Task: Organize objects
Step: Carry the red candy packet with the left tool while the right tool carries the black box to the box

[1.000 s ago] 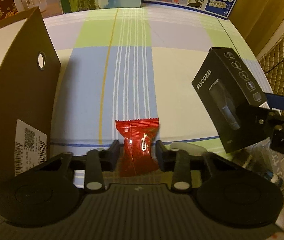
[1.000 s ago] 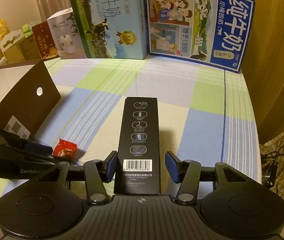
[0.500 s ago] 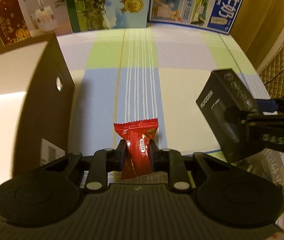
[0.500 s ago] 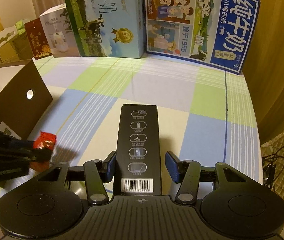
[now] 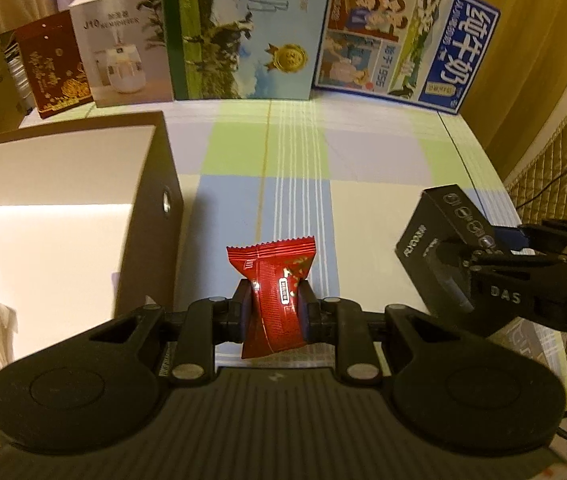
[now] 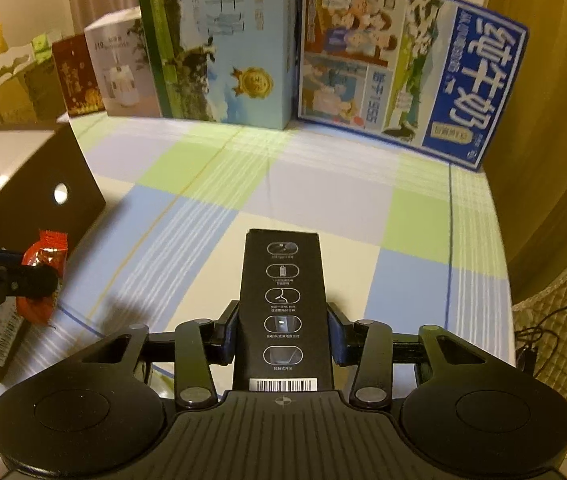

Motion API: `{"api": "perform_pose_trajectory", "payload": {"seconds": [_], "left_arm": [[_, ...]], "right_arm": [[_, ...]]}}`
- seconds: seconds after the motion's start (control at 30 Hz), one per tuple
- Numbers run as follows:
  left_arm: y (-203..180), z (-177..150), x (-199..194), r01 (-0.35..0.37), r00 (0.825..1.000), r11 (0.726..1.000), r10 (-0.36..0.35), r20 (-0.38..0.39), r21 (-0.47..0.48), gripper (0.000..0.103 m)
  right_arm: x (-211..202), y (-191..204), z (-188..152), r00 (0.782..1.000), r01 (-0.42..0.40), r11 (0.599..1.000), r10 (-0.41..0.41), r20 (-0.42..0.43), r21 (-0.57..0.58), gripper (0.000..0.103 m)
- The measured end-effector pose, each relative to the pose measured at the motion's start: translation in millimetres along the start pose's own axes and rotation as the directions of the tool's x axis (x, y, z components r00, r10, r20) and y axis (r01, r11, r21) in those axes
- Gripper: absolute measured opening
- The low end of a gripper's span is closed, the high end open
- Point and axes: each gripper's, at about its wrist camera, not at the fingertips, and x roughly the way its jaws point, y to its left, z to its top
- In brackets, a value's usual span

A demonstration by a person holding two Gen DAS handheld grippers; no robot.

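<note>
Checked cloth (image 5: 363, 208) in green, blue and cream squares over the bench. Tall milk cartons (image 5: 243, 28) standing along the far edge at 12 o'clock, with a blue milk box (image 5: 403, 40) leaning at 1 o'clock. Small white box (image 5: 123, 64) and dark red box (image 5: 53, 66) at 11 o'clock.

Big open brown box (image 5: 155, 216) at 9 o'clock in the left wrist view, white inside, with a round hole in its side wall.

Left hand-held gripper (image 5: 274, 304) clenched on a red candy packet (image 5: 273, 292), packet upright and pinched at its middle, lifted off the cloth, just beside the brown box wall. From the right wrist view, same red packet (image 6: 43, 276) at 9 o'clock, near the brown box (image 6: 43, 200).

Right hand-held gripper (image 6: 283, 336) clenched on a long black box (image 6: 283, 304), white icons in a row on top, barcode at the near end. From the left wrist view, black box (image 5: 439, 248) at 3 o'clock, tilted, well apart from the red packet.
</note>
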Motion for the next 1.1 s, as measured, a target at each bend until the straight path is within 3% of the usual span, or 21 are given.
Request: {"api": "perform_pose_trajectory", "payload": {"seconds": [0.3,0.67,1.1], "left_arm": [[12,10,-32,0.006,0.998,1.000,-0.005,0.055,-0.010,0.019],[44,17,-70,0.007,0.993,1.000,-0.004,0.118,-0.026,0.019],[141,15,-105,-0.041,0.987,0.996,0.053,0.154,-0.075,0.019]], "right_arm": [[-50,15,18,0.993,-0.037,0.999,0.038,0.110,-0.012,0.040],[-100,63,45,0.969,-0.147,0.988,0.151,0.194,-0.035,0.040],[-108,165,78,0.929,-0.294,0.954,0.298,0.218,-0.049,0.040]]}}
